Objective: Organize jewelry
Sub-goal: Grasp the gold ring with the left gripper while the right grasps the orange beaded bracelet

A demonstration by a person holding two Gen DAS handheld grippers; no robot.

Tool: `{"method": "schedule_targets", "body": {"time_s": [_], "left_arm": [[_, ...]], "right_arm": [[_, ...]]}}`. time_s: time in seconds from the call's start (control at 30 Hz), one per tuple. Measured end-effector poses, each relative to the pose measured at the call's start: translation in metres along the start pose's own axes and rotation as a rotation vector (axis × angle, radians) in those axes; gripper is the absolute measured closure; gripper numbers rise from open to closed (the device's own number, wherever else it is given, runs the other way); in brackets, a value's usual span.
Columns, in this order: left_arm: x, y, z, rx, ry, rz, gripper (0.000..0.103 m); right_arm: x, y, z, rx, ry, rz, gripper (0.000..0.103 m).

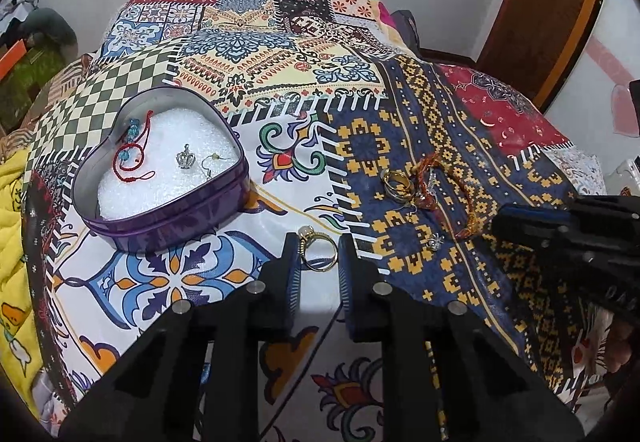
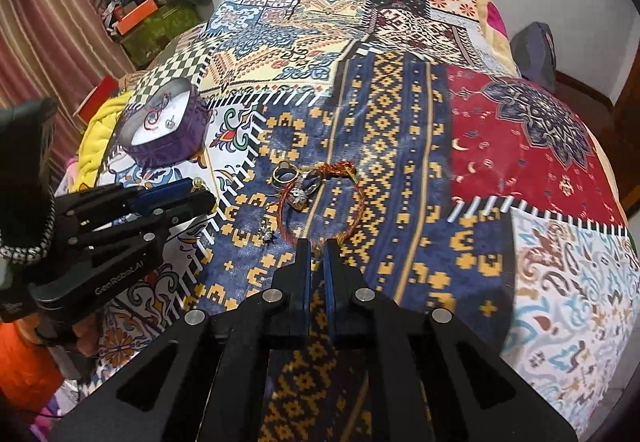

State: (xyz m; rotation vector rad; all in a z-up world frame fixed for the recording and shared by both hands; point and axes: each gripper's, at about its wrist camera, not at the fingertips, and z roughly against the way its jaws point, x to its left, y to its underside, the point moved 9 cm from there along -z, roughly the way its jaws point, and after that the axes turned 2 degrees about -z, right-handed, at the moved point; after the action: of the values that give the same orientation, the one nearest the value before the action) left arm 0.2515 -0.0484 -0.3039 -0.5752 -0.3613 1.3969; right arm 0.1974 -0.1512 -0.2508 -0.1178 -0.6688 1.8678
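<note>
A purple heart-shaped tin (image 1: 168, 220) with white foam holds a red cord bracelet (image 1: 134, 148), a silver crown charm (image 1: 185, 160) and an earring. My left gripper (image 1: 319, 248) stands around a gold ring with a pearl (image 1: 316, 248), fingers (image 1: 290, 266) touching its sides. A pile of gold rings (image 1: 396, 184), an orange braided bracelet (image 2: 344, 198) and small silver pieces (image 1: 434, 241) lies on the blue patch. My right gripper (image 2: 317, 254) is nearly shut at the bracelet's near end; whether it grips the cord is unclear. The tin also shows in the right wrist view (image 2: 168, 138).
A patchwork bedspread (image 1: 280, 62) covers the bed. A yellow blanket (image 1: 12, 210) lies at the left edge. Boxes and clutter (image 2: 148, 14) stand by the wall at the far left. A wooden door frame (image 1: 560, 22) is at the right.
</note>
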Motion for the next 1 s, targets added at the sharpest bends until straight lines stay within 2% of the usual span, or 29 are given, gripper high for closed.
{"method": "schedule_targets", "body": {"time_s": [0.03,0.1,0.17,0.37,0.47,0.57,0.63,0.7,0.8,1.0], "left_arm": [[0.000,0.000,0.000,-0.002,0.002,0.001,0.085],[0.001,0.000,0.001,-0.006,0.003,0.003,0.085],[0.001,0.000,0.001,-0.010,0.002,0.003,0.085],[0.004,0.003,0.006,-0.019,0.010,0.013,0.085],[0.006,0.004,0.008,-0.023,0.014,0.018,0.085],[0.007,0.003,0.008,-0.028,0.019,0.021,0.085],[0.007,0.002,0.008,-0.031,0.021,0.023,0.085],[0.007,0.002,0.008,-0.033,0.021,0.023,0.085],[0.007,0.002,0.010,-0.035,0.024,0.026,0.085],[0.012,0.001,0.017,-0.045,0.016,0.041,0.085]], "right_arm": [[-0.001,-0.001,0.002,-0.001,0.000,-0.005,0.092],[-0.002,-0.003,0.004,-0.006,0.015,-0.005,0.079],[-0.001,-0.007,0.004,-0.016,0.029,0.008,0.076],[-0.005,-0.018,-0.009,-0.008,0.078,0.025,0.076],[-0.011,-0.019,-0.031,0.058,0.129,0.064,0.076],[-0.013,-0.021,-0.042,0.082,0.102,0.068,0.076],[-0.015,-0.025,-0.044,0.091,0.082,0.057,0.078],[-0.020,-0.028,-0.046,0.087,0.095,0.050,0.094],[-0.025,-0.029,-0.047,0.086,0.090,0.029,0.098],[-0.023,-0.038,-0.040,0.044,0.083,0.016,0.100]]}}
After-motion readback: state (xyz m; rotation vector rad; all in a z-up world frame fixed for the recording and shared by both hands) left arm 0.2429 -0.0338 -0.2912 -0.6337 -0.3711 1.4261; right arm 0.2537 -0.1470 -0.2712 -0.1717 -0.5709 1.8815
